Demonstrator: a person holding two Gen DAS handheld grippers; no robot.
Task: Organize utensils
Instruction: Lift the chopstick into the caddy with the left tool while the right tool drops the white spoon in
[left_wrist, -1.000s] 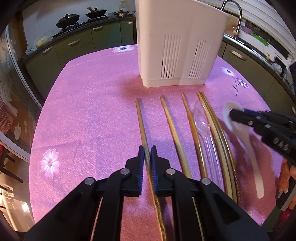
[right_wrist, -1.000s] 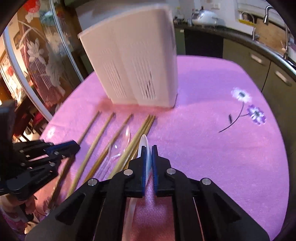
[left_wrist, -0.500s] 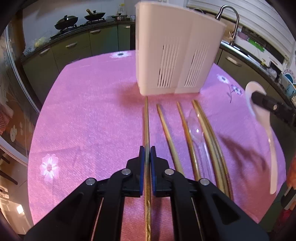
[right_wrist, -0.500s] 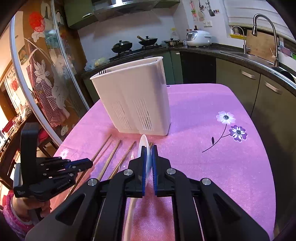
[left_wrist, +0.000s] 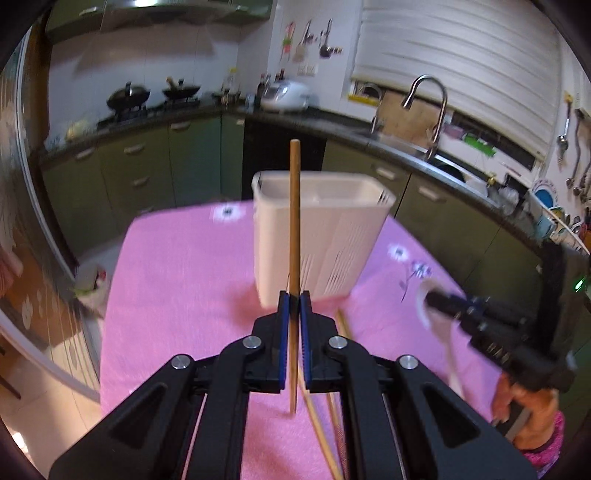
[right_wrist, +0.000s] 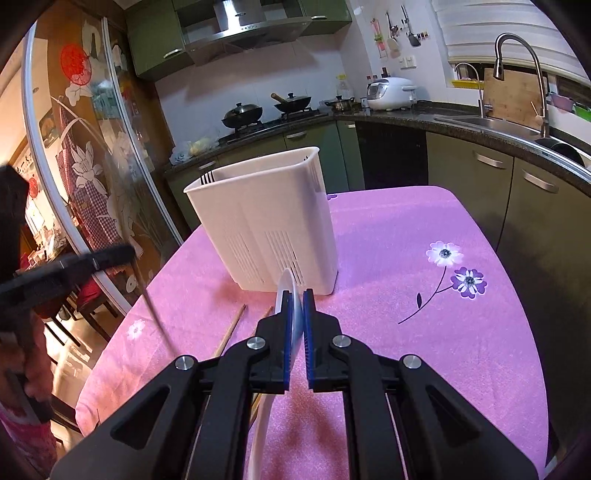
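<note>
My left gripper is shut on a wooden chopstick and holds it upright above the pink table, in front of the white utensil holder. My right gripper is shut on a white spoon, lifted off the table, in front of the holder. The right gripper and its spoon also show in the left wrist view. The left gripper with its chopstick shows at the left of the right wrist view. Other chopsticks lie on the cloth below.
The pink flowered tablecloth covers a round table. Kitchen counters with a sink and tap, stove pots and a rice cooker stand behind. A glass door is to the left.
Both grippers have risen from the table. The left lifted its chopstick from lying flat to upright. The right raised the spoon clear of the other utensils.
</note>
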